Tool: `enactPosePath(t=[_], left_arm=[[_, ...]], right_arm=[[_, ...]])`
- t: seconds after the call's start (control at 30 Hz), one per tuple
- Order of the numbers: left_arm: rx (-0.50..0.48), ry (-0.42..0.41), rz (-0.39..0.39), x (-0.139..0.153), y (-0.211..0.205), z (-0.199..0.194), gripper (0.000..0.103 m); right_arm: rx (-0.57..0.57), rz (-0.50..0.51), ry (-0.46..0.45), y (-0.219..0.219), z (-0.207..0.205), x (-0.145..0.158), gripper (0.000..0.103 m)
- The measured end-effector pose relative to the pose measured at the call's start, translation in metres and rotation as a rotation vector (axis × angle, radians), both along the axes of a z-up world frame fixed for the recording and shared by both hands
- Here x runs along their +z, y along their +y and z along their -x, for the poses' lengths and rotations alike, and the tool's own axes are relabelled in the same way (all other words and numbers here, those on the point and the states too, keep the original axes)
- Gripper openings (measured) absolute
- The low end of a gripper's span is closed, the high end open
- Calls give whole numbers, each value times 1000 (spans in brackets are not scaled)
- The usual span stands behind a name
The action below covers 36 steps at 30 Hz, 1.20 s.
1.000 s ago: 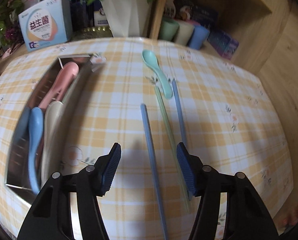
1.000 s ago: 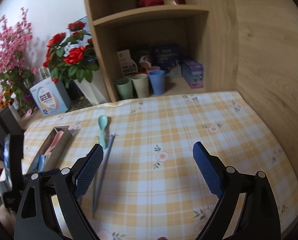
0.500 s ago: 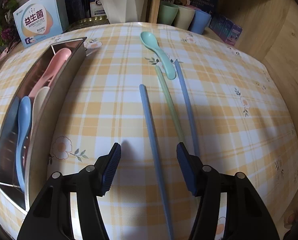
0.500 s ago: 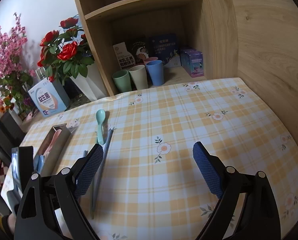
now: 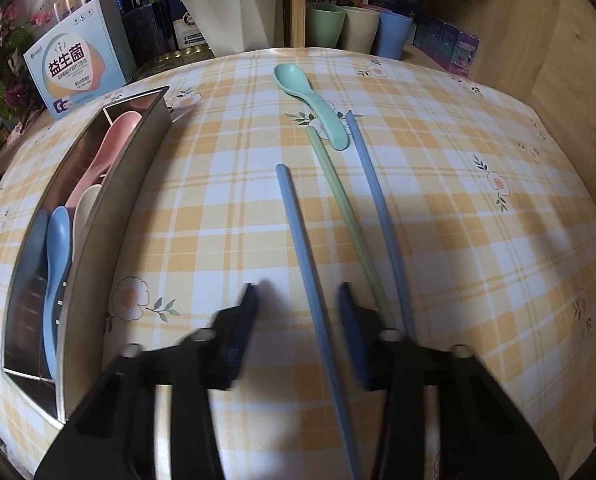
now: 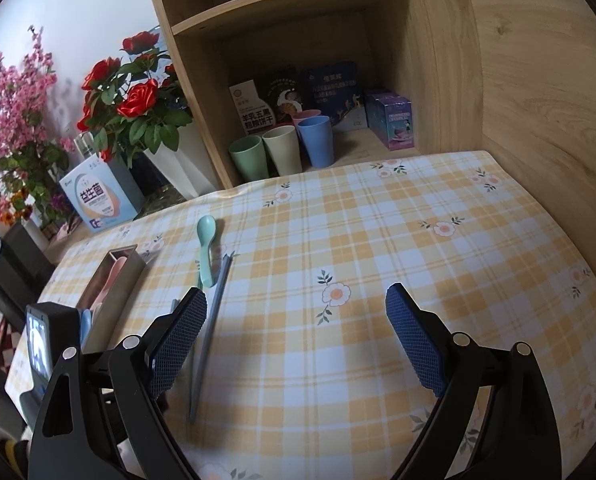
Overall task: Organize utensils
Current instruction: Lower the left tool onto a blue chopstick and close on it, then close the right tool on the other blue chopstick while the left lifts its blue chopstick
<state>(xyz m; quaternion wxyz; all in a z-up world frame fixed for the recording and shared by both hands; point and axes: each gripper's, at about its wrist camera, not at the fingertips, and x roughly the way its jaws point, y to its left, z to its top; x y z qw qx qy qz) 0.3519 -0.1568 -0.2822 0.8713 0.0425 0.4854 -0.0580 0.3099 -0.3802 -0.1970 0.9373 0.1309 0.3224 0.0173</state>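
As the left gripper (image 5: pixel 298 304) closes round the long blue plastic chopstick (image 5: pixel 303 256) lying on the checked tabletop (image 5: pixel 457 240), pads not yet touching; right gripper (image 6: pixel 296 340) open, empty. Risk: thin stick rolls, pads miss.

We seem to be in a home dining corner: a checked floral tablecloth (image 6: pixel 377 240), a wooden shelf (image 6: pixel 298 8) holding cups (image 6: pixel 282 154) and boxes. Red roses (image 6: pixel 138 100) stand nearby, probably artificial.
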Motion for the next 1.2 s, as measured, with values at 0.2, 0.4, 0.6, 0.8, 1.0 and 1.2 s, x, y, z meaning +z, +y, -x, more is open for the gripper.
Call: enactPosePath(t=[0.2, 0.4, 0.6, 0.8, 1.0, 1.2], left_arm=[[-28, 31, 47, 2, 2, 5, 6], [-16, -32, 104, 27, 18, 12, 6], [-5, -78, 140, 54, 35, 20, 6], [40, -122, 155, 72, 60, 26, 6], [88, -161, 181, 81, 84, 28, 6], [99, -162, 205, 81, 94, 27, 6]], right_arm=[[10, -10, 17, 0, 1, -4, 88], [20, -20, 43, 1, 0, -10, 88], [45, -16, 69, 11, -6, -20, 86], [135, 9, 87, 39, -27, -34, 51], [237, 44, 133, 79, -71, -58, 23], [278, 90, 192, 115, -103, -76, 18]])
